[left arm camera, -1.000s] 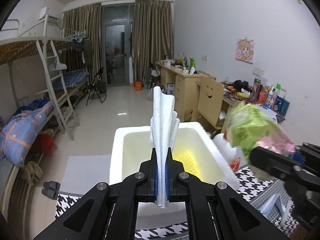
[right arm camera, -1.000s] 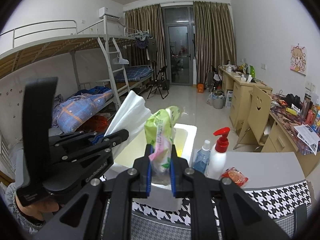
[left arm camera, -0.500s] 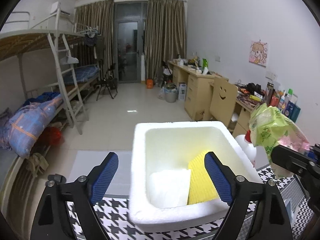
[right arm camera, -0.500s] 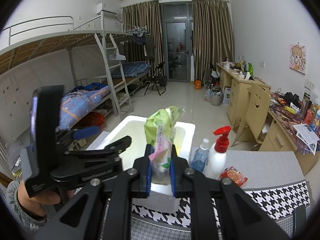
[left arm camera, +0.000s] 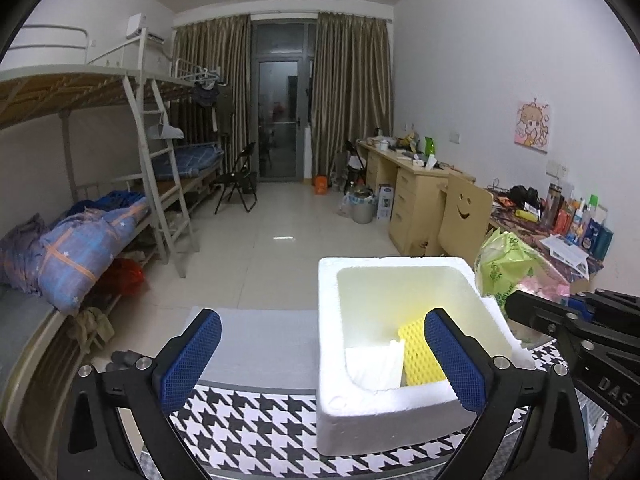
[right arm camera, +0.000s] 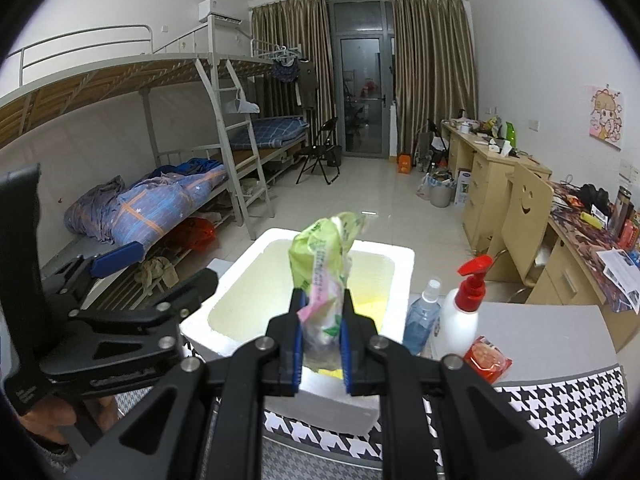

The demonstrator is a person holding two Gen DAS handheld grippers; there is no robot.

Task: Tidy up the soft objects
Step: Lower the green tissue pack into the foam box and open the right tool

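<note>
A white foam box [left arm camera: 400,262] stands on the houndstooth table cover. Inside it lie a white folded pad [left arm camera: 374,366] and a yellow sponge [left arm camera: 418,354]. My left gripper [left arm camera: 322,320] hovers at the box's near left corner; its jaws are opening wide with nothing between them. It also shows at the left of the right wrist view as the left gripper [right arm camera: 164,266]. My right gripper [right arm camera: 323,300] is shut on a green and pink soft pack [right arm camera: 324,252], held upright above the foam box [right arm camera: 404,256]. From the left wrist, that soft pack [left arm camera: 504,268] hangs just past the box's right rim.
Right of the box stand a blue spray bottle [right arm camera: 420,316], a white pump bottle with a red top [right arm camera: 460,316] and a red packet [right arm camera: 488,360]. A wooden chair [left arm camera: 464,216] and cluttered desks line the right wall. A bunk bed [left arm camera: 120,208] fills the left.
My left gripper let go of the white pad, which now lies in the box beside the sponge, and its jaws spread wide. The right gripper kept its hold on the pack.
</note>
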